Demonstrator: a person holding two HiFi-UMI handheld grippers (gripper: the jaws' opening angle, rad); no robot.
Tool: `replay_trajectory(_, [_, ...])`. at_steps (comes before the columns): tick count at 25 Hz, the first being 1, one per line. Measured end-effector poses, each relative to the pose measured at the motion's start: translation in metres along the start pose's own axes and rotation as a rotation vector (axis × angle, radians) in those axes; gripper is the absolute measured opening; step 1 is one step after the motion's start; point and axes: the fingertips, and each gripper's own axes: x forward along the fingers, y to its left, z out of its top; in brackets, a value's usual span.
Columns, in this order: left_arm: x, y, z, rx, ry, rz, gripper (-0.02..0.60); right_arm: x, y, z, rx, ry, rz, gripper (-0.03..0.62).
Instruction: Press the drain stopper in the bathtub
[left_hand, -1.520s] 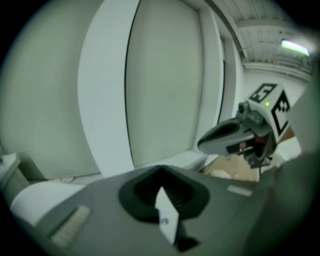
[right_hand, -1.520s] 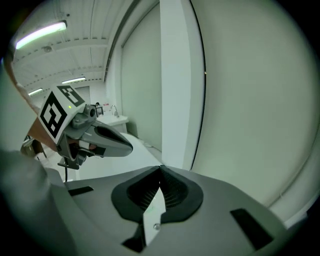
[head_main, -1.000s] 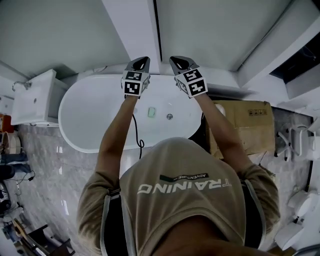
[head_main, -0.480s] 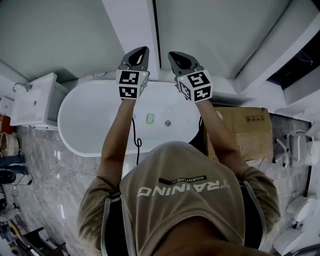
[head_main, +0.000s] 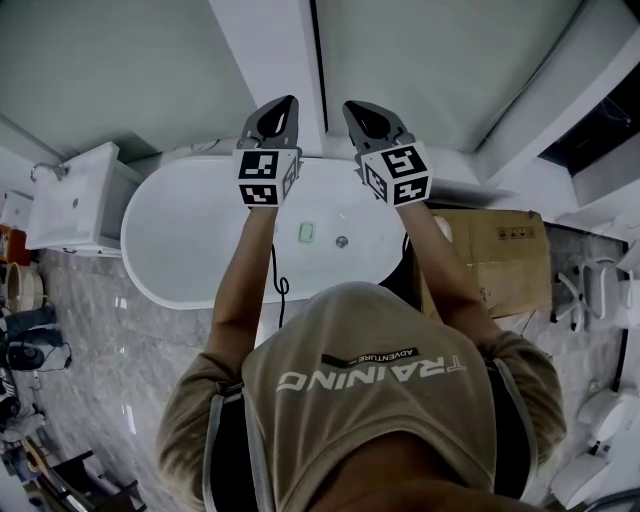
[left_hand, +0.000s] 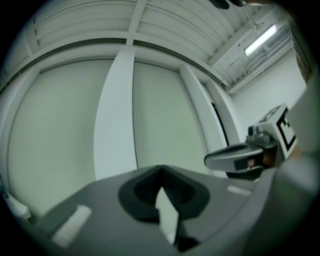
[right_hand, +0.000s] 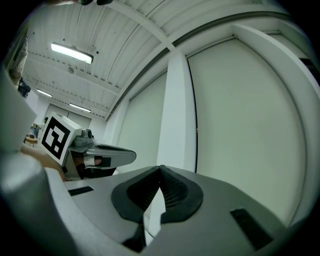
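two grippers hovering above the bathtub (head_main: 170, 235) | left gripper (head_main: 285, 106) and right gripper (head_main: 357, 108) closing jaws on nothing | drain stopper (head_main: 341, 241) sitting on tub floor near green item (head_main: 306, 232) | judging it stiff, sprung, slick: pushing squarely on its centre

Bathtub (head_main: 180, 245) basin open at frame centre; small green object (head_main: 306, 232) just beside drain stopper (head_main: 342, 241); cardboard box (head_main: 500, 255) close right, washbasin (head_main: 70, 205) left.
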Motion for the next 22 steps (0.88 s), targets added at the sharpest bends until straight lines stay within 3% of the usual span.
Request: replay_trajectory(22, [-0.005, -0.023, -0.014, -0.056, 0.005, -0.081, 0.002, -0.018, 0.001, -0.015, 0.037, 0.026, -0.021, 0.008])
